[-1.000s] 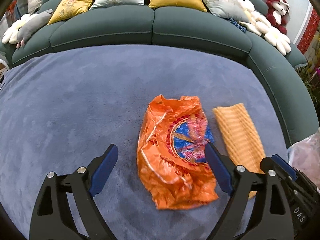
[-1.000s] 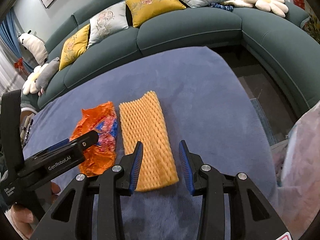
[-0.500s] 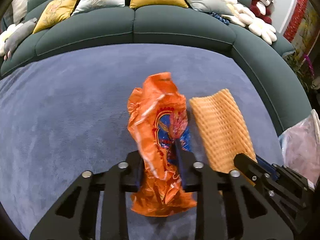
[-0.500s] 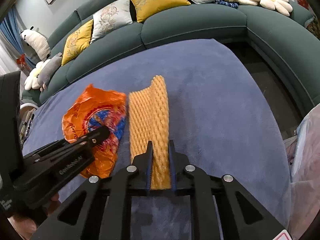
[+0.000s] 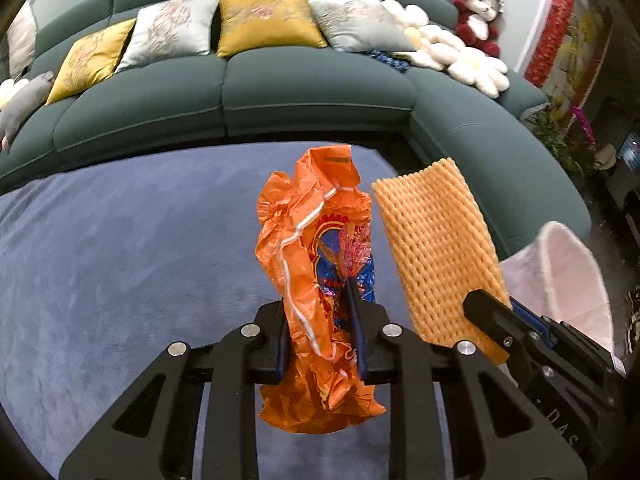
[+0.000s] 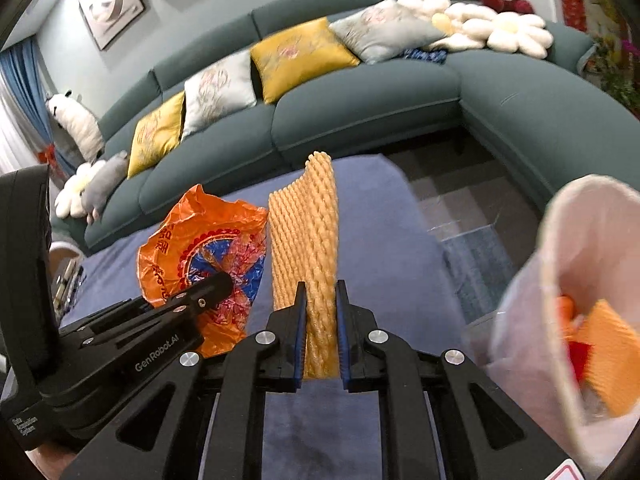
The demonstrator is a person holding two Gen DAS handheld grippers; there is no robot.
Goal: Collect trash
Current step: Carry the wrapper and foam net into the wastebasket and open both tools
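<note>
My left gripper (image 5: 320, 320) is shut on a crumpled orange plastic bag (image 5: 308, 248) and holds it lifted above the blue carpet (image 5: 120, 248). My right gripper (image 6: 321, 320) is shut on an orange foam net sleeve (image 6: 308, 232), also lifted and standing upright. The bag (image 6: 200, 240) and the left gripper (image 6: 192, 304) show at the left of the right wrist view. The foam sleeve (image 5: 436, 248) and the right gripper (image 5: 496, 316) show at the right of the left wrist view. A white trash bag (image 6: 560, 280) stands open at the right, with orange and red scraps inside.
A curved green sofa (image 5: 280, 92) with yellow and grey cushions (image 5: 264, 20) rings the carpet at the back and right. Plush toys (image 5: 476, 12) sit on it. The white trash bag (image 5: 560, 280) stands past the carpet's right edge, over dark tiled floor (image 6: 460, 200).
Both grippers closed, the left on the orange bag and the right on the foam sleeve, then lifted them off the carpet. The white trash bag has come nearer at the right.
</note>
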